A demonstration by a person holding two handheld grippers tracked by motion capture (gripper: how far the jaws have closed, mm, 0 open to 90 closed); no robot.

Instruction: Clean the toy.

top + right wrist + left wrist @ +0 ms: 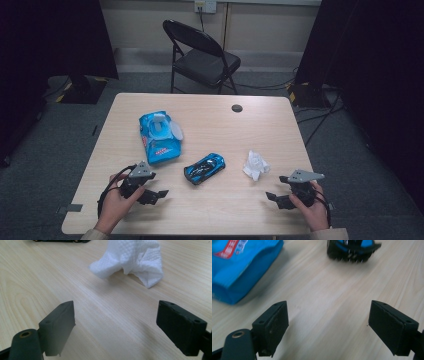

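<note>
L gripper (159, 194) hovering near toy car (204, 168), jaws wide, holding nothing. R gripper (271, 197) sitting near crumpled tissue (256, 164), jaws wide, empty.

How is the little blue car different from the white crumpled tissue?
The toy car is blue and black, while the tissue is plain white. The toy car looks hard and smooth with a neat shape; the tissue is soft and scrunched into a lump. The toy car sits near the table's middle, the tissue further right. Both lie untouched on the table.
</note>
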